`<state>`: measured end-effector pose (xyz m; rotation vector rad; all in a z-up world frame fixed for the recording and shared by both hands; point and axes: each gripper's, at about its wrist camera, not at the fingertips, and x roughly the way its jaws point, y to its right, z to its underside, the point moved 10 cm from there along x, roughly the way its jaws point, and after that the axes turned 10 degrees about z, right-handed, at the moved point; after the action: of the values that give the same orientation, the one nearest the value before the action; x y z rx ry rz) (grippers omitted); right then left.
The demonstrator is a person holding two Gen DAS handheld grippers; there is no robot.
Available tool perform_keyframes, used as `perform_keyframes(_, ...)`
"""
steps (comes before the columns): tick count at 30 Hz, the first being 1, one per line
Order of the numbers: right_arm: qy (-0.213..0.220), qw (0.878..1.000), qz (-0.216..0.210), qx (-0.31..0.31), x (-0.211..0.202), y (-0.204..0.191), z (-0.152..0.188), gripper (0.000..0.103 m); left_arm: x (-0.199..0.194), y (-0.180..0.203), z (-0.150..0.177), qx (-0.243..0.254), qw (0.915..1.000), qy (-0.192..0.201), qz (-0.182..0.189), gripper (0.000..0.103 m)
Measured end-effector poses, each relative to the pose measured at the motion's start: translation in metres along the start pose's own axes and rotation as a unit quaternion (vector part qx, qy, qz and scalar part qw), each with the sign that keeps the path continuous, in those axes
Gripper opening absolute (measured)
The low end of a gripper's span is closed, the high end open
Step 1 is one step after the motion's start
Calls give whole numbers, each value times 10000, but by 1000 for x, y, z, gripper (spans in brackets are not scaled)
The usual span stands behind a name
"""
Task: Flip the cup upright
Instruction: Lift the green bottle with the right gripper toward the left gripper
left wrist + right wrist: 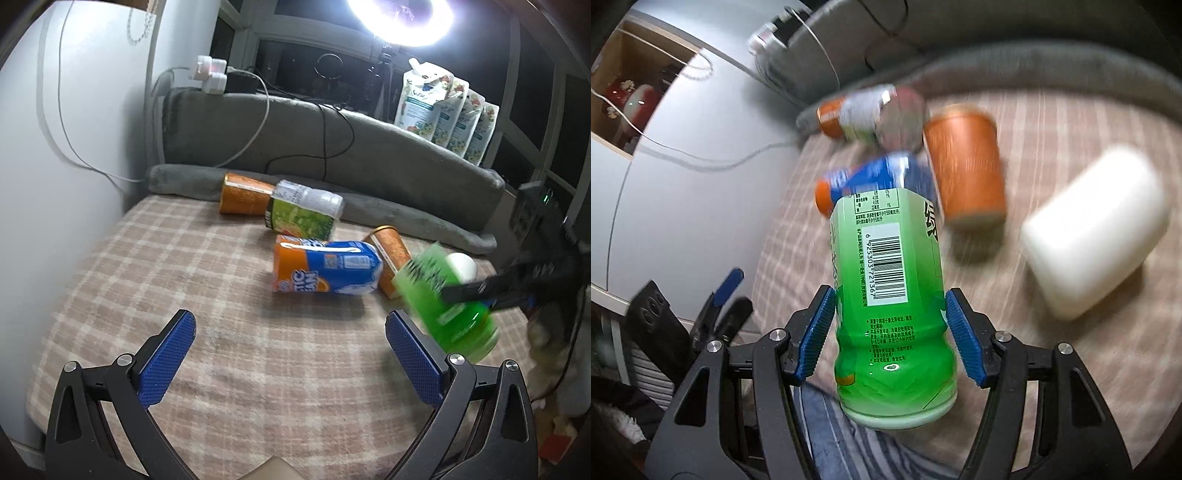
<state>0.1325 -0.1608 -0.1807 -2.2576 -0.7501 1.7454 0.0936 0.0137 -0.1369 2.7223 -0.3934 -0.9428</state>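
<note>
My right gripper (890, 310) is shut on a green bottle-shaped cup (890, 295) and holds it above the checked blanket (1015, 350), tilted. The same green cup (447, 302) shows blurred at the right of the left wrist view, held by the right gripper (480, 291). My left gripper (291, 339) is open and empty, low over the blanket (184, 258), left of the green cup.
Lying on the blanket: an orange-and-blue cup (325, 271), a green-labelled clear cup (303, 214), two orange cups (242, 194) (391, 254) and a white cup (1097, 229). A grey cushion (369, 155) runs behind. A white wall (55, 166) is at the left.
</note>
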Motion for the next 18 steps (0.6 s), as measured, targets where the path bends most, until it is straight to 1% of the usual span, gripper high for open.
perform_keyframes(3,-199,9998,14,89,16,1,13,65,5,3,6,-137,9996,-161,168,97)
perform_keyframes(7,-313,9993,43,187,32,3,17,65,12,8,15,-372,9974,-405,466,95)
perform_keyframes(12,-406,9990,157,141,41,1,22,66,21,15,21,-704,9918,-654,842,95)
perform_keyframes(14,-438,9987,169,176,45,0,22,66,25,17,23,-873,9883,-756,1000,94)
perform_keyframes(17,-424,9987,257,128,49,2,23,67,32,22,25,-1008,9847,-883,1118,92)
perform_keyframes(18,-412,9987,282,83,46,3,25,69,34,23,25,-1030,9838,-917,1143,92)
